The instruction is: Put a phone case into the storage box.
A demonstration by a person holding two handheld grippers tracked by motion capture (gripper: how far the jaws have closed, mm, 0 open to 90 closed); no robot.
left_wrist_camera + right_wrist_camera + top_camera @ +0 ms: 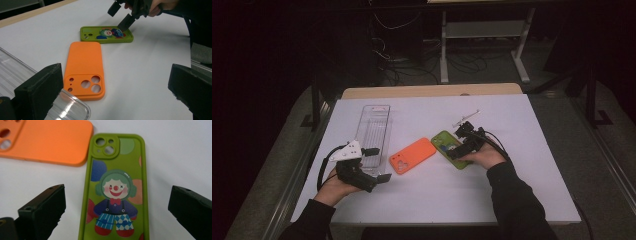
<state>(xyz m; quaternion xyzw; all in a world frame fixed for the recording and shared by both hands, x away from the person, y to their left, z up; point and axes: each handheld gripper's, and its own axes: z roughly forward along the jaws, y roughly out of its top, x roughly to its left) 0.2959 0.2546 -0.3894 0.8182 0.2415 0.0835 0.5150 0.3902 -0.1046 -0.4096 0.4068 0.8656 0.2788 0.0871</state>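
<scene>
Green case (116,192), with a clown drawn on it, lies flat on the white table (512,200), and the right gripper (466,141) hangs just over its near end with jaws spread wide, one on each side of it, holding nothing. Orange case (84,68) lies just beside the green case, on the side toward the clear tray (374,131); in the left gripper view one corner of it seems to meet the green case, but I cannot tell if they really touch. The tray is empty as far as I can see. The left gripper (371,164) rests near the tray's closer end, jaws also wide apart and empty.

I judge the work to be putting the cases in the tray, and it is at its beginning: no case is lifted or placed. The green case must be grasped first, then the orange one.
</scene>
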